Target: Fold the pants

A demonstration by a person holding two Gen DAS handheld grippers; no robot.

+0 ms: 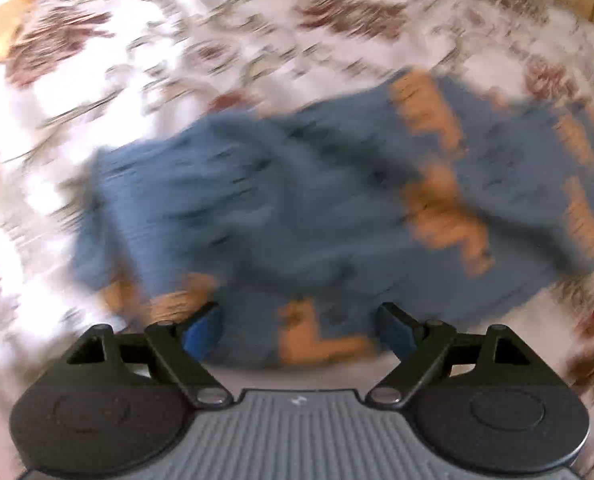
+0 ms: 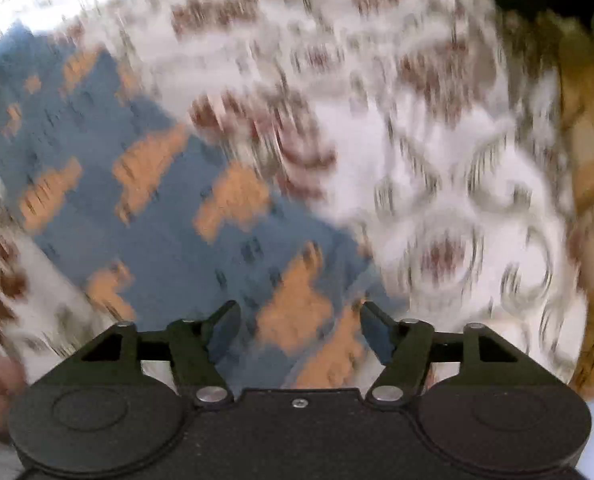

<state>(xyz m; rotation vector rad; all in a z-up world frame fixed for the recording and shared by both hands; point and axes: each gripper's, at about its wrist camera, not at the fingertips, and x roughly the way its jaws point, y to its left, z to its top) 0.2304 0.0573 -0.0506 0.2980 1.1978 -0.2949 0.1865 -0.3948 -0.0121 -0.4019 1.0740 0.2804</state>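
Step in hand, as judged: approach for a grasp, fold not yet started. Pants (image 1: 281, 200), blue with orange patches, spread in a loose, partly bunched heap on a patterned cloth (image 1: 145, 52), white with dark red and grey motifs; surface beneath unclear, possibly a bed or a covered worktop.

Left gripper (image 1: 299, 330): jaws released, spread wide, nothing between them, poised over the near edge of the pants. Right gripper (image 2: 299, 330): jaws likewise released and empty, poised over a flatter part of the pants (image 2: 169, 208) near its edge against the cloth.

Next move, as judged: lower each gripper to an edge or corner, pinch a single layer, then lift and carry across. Soft fabric likely to drag or bunch; both grasps best timed together.

Hard to make out: heavy motion blur in both views. Waistband, leg ends and seams not distinguishable. Contact between fingertips and fabric not determinable. Far parts of the pants cut off at the frame edges. Pale blurred shape at lower left of right view, possibly a hand; not confirmable.
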